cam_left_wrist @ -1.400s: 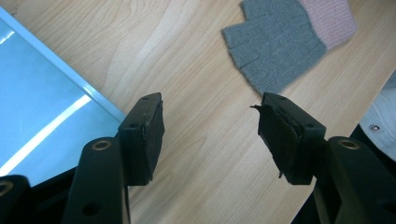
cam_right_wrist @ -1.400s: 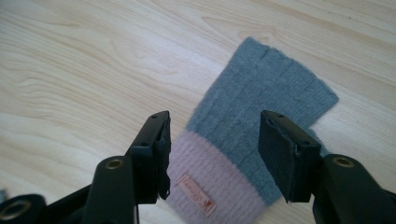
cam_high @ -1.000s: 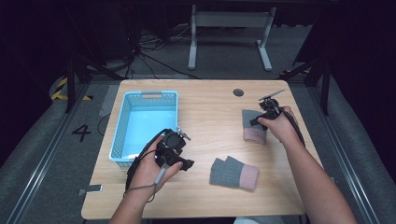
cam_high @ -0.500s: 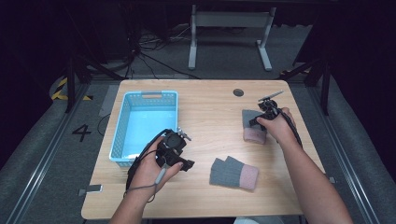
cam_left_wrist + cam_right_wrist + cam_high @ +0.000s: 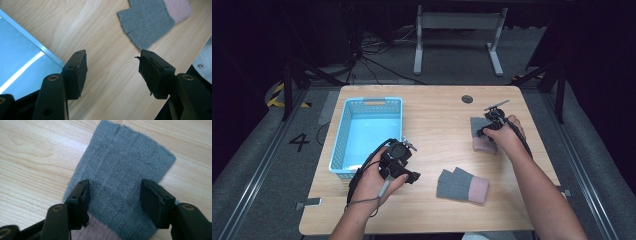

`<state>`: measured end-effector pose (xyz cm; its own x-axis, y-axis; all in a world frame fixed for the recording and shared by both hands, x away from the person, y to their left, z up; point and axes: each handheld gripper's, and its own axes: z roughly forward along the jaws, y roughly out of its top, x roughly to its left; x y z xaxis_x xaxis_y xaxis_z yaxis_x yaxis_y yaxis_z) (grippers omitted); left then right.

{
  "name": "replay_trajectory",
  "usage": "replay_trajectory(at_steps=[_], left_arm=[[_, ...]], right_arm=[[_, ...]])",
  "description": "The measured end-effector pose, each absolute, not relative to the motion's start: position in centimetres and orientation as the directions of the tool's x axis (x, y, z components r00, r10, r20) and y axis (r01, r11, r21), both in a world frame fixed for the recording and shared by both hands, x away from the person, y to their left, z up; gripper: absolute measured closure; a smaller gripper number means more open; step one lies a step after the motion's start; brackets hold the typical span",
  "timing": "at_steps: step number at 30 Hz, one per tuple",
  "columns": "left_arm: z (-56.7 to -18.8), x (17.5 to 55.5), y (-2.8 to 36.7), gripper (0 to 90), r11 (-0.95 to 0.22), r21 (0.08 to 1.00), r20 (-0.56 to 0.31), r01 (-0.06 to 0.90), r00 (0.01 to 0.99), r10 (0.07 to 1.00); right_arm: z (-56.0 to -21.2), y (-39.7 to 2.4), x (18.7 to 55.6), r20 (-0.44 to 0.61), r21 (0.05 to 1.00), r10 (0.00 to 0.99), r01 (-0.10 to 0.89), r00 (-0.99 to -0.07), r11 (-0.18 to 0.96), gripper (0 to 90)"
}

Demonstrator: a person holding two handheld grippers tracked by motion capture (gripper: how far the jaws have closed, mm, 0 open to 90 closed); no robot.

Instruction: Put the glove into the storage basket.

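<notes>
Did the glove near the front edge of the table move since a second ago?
No. The near glove lies in the same spot, level with the blue basket's near end.

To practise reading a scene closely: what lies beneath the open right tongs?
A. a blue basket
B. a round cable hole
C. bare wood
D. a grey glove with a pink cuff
D: in the right gripper view the right tongs stand open over the grey glove, its pink cuff nearest the camera.

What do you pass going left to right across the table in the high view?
Blue basket → left gripper → near glove → far glove under the right gripper.
</notes>
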<state>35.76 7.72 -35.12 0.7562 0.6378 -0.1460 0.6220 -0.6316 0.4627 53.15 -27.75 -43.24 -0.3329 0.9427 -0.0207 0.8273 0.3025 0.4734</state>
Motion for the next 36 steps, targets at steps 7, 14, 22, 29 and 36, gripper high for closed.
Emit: replay_trajectory(at_steps=[7,14,22,29,36], left_arm=[[-35.1,35.8,7.8,40.3,-0.632,0.463,-0.150,0.622,0.757,0.636],[-35.1,35.8,7.8,40.3,-0.630,0.463,-0.151,0.623,0.756,0.637],[-35.1,35.8,8.0,40.3,-0.624,0.468,-0.154,0.626,0.753,0.640],[-35.1,35.9,8.0,40.3,-0.624,0.468,-0.159,0.626,0.754,0.637],[-35.0,36.2,7.6,40.3,-0.631,0.469,-0.162,0.617,0.763,0.626]], right_arm=[[-43.4,-28.0,52.9,-0.022,0.507,0.935,0.802,-0.354,0.316,50.9],[-43.1,-27.9,53.0,-0.014,0.480,0.931,0.814,-0.364,0.326,71.3],[-42.7,-28.0,53.2,0.014,0.457,0.928,0.828,-0.373,0.326,77.9],[-41.6,-28.2,52.5,0.040,0.483,0.917,0.811,-0.397,0.330,78.3],[-40.3,-29.1,51.6,0.034,0.502,0.906,0.791,-0.422,0.349,78.3]])
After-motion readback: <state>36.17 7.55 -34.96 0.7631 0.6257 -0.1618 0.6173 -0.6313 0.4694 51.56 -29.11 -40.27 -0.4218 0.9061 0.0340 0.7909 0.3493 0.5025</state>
